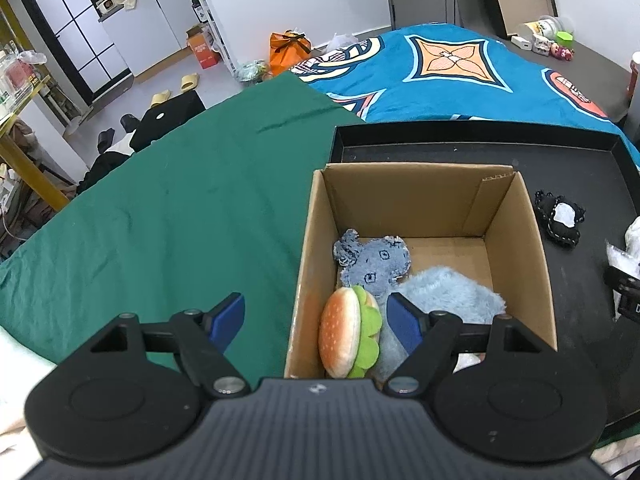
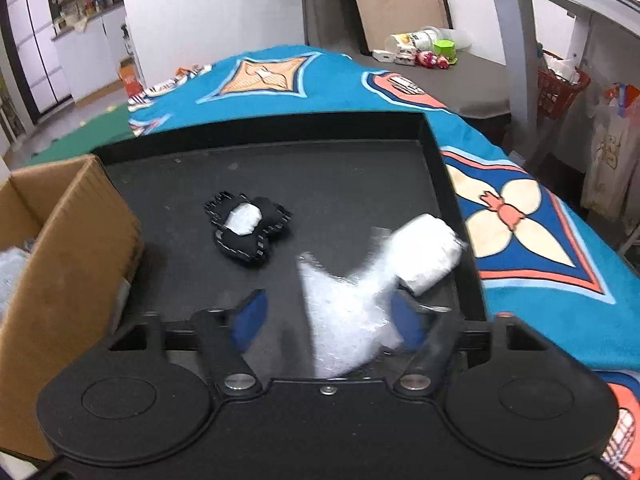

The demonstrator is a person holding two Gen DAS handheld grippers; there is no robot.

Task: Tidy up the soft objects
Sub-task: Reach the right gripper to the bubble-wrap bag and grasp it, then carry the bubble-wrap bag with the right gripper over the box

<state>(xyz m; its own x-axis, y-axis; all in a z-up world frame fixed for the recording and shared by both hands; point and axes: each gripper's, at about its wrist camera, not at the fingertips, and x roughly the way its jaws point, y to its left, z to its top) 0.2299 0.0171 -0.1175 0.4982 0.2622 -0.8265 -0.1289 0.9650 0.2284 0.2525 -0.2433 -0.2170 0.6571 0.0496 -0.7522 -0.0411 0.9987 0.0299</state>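
White soft toy — between right gripper fingers

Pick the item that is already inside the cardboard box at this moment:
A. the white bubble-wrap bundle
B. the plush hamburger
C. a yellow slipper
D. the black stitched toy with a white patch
B: the plush hamburger stands on edge inside the cardboard box, beside two blue plush pieces, while the black stitched toy and the white bubble-wrap bundle lie on the black tray outside it.
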